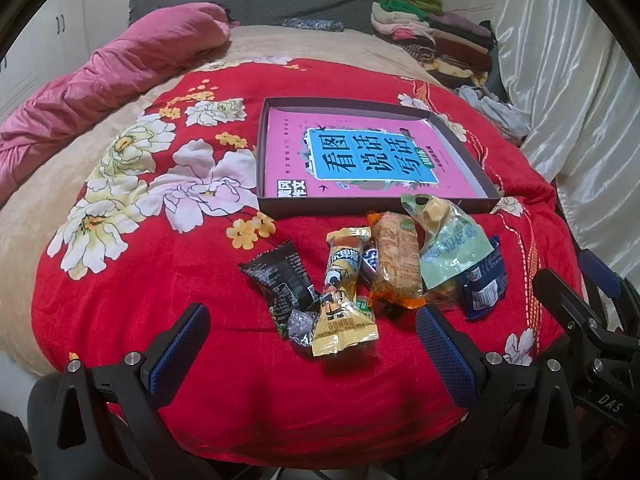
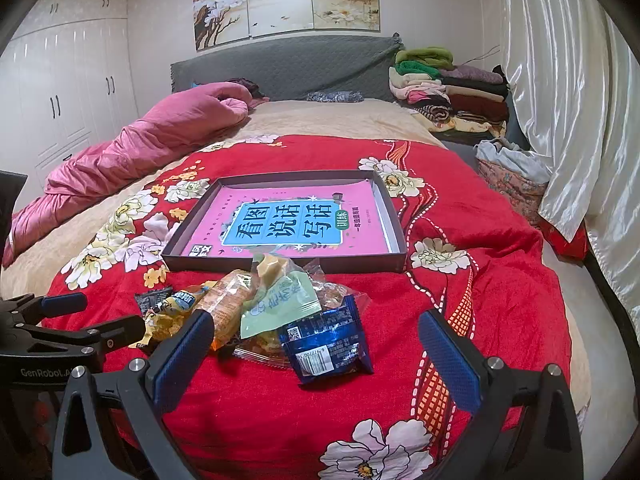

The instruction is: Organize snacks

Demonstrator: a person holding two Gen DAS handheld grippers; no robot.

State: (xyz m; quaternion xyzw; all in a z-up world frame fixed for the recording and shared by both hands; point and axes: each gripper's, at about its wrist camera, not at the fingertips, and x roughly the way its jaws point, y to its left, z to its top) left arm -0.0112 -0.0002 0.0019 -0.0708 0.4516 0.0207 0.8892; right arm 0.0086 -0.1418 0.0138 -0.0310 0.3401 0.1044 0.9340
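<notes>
Both tongs stand wide apart and empty. Ahead of the left tongs (image 1: 312, 344), the black packet (image 1: 280, 278) lies left of centre and the yellow packet (image 1: 342, 300) sits between the fingers. Take that yellow one first: it lies on top and free. Ahead of the right tongs (image 2: 316, 344) lies the blue packet (image 2: 326, 340). Pinch its middle, then lift it to the tray (image 2: 394, 216) beyond the pile.
</notes>
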